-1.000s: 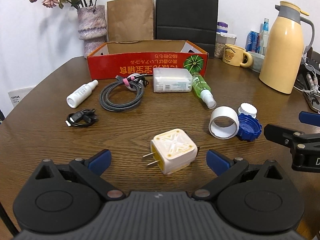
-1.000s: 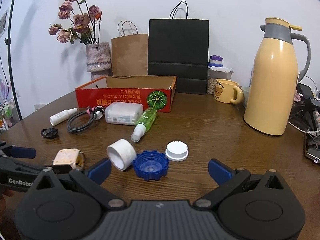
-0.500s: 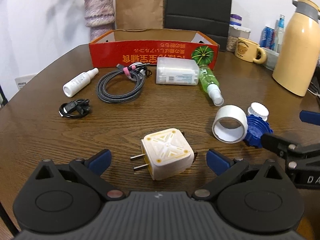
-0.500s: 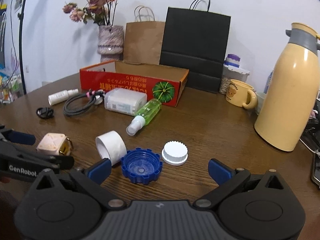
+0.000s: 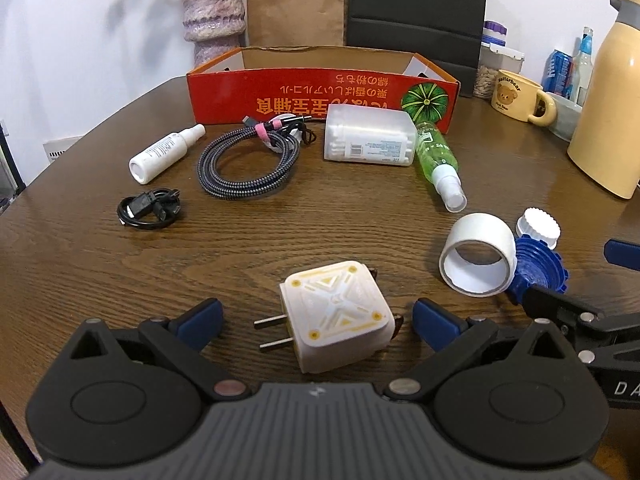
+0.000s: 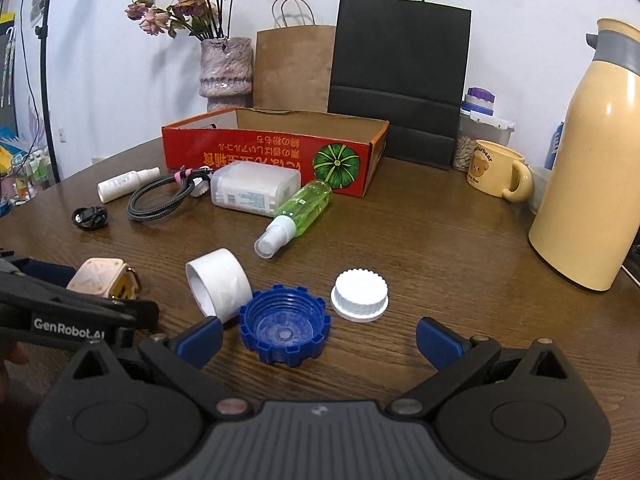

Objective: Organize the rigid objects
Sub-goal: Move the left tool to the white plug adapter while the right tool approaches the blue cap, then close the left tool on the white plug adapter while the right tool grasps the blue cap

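Plug adapter (image 5: 335, 316) on the table (image 5: 80, 264) now sits between the spread jaws of the left gripper (image 5: 316, 318), which has closed in, suggesting an imminent grasp, while the right gripper (image 6: 319, 336), also released, flanks the blue cap (image 6: 285, 330).

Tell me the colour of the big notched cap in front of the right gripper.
Blue cap, clearest in the right wrist view.

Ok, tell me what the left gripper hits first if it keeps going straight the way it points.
The white plug adapter. It lies on the table directly between the open blue fingertips of the left gripper, prongs pointing left. Beyond it the wood looks bare until the cotton swab box, though depth is hard to judge.
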### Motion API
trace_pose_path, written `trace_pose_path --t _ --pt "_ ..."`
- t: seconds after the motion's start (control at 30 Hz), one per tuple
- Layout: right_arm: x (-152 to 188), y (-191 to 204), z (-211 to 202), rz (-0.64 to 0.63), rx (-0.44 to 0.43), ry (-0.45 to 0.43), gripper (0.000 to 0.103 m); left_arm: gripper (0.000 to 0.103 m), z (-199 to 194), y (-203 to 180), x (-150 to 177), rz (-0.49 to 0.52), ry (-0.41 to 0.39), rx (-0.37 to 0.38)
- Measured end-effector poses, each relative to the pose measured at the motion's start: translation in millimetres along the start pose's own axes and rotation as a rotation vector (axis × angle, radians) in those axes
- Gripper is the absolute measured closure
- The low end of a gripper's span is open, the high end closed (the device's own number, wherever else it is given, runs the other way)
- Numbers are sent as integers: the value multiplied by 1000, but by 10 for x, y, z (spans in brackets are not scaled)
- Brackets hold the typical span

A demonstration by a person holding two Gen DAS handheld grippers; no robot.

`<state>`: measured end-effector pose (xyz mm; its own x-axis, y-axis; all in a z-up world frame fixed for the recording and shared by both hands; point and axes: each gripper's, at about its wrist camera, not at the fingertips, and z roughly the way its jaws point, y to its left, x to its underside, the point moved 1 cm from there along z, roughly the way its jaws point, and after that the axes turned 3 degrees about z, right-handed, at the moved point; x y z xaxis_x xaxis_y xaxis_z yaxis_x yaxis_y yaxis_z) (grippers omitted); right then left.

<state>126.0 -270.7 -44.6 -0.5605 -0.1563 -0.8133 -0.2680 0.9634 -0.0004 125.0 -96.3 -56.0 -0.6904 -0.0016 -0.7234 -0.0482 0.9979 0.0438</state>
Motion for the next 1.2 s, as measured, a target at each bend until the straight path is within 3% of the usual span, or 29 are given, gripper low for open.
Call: trace_pose_path --t 0.1,0.2,0.27,0.3,1.03,1.2 --pt "6 -5 8 4 3 -3 0 2 4 25 -2 -15 -4 -4" --pt "8 -4 13 6 4 -6 0 14 -18 31 -7 -12 -19 -21" --pt "12 4 18 5 5 -7 0 30 -42 37 -11 -8 -34 -14" --pt "13 8 23 4 6 -6 0 34 -48 40 -15 -5 -40 -13" --pt "-24 69 237 42 18 43 1 34 -138 123 -22 21 -76 46" --pt "-27 94 271 51 16 56 11 34 -190 157 -28 23 -95 51"
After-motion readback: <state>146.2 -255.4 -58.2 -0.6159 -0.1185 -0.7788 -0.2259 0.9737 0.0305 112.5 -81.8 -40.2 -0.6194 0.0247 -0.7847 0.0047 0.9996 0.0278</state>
